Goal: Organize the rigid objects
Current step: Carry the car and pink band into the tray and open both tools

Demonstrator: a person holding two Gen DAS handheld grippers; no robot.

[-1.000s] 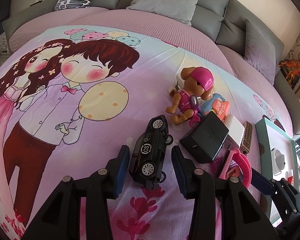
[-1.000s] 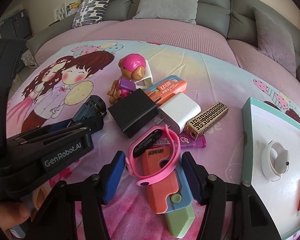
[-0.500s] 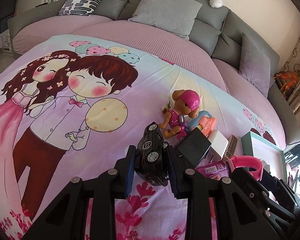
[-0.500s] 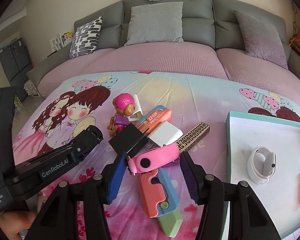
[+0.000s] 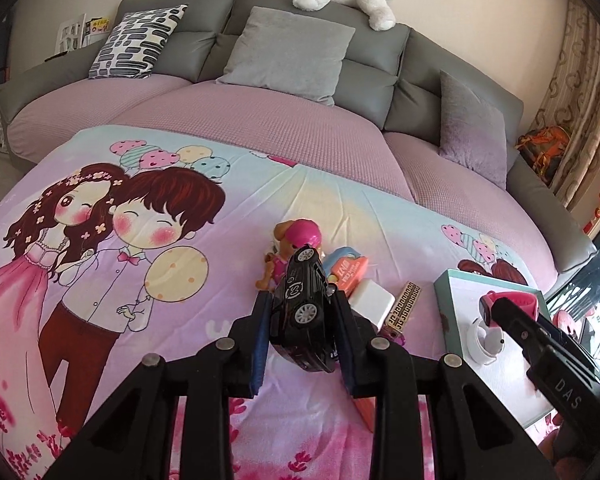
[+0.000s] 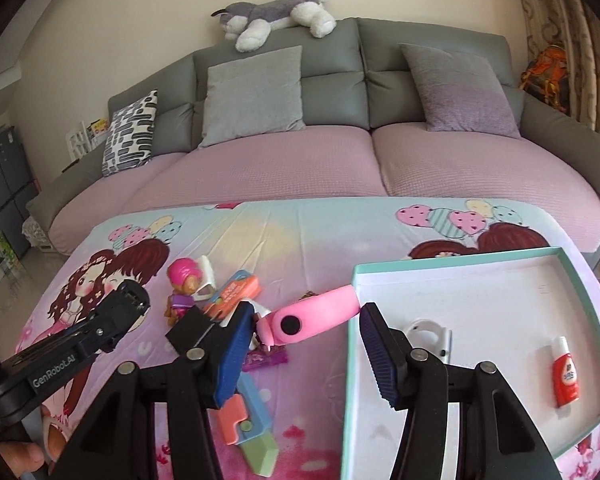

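Note:
My left gripper [image 5: 302, 332] is shut on a black toy car [image 5: 305, 308] and holds it above the printed bedsheet. My right gripper [image 6: 306, 344] holds a pink wristband [image 6: 312, 314], squeezed flat between the pads, raised beside the left rim of the teal-edged white box [image 6: 572, 268]. The box also shows in the left wrist view [image 5: 444, 292], with the wristband [image 5: 512, 300] over it. On the sheet lie a pink-helmet dog figure [image 6: 184, 284], a black adapter [image 6: 190, 326], an orange case [image 6: 232, 290] and a gold patterned lighter [image 5: 406, 306].
In the box lie a white ring-shaped holder [image 6: 428, 332] and a small red-and-white bottle [image 6: 564, 376]. A pink-blue-green folding toy [image 6: 248, 420] and a purple packet [image 6: 266, 358] lie below my right gripper. A grey sofa with cushions [image 6: 256, 92] stands behind.
Both grippers have risen from the sheet. The left closed on the black car and lifted it. The right lifted the pink wristband and carried it right, toward the box.

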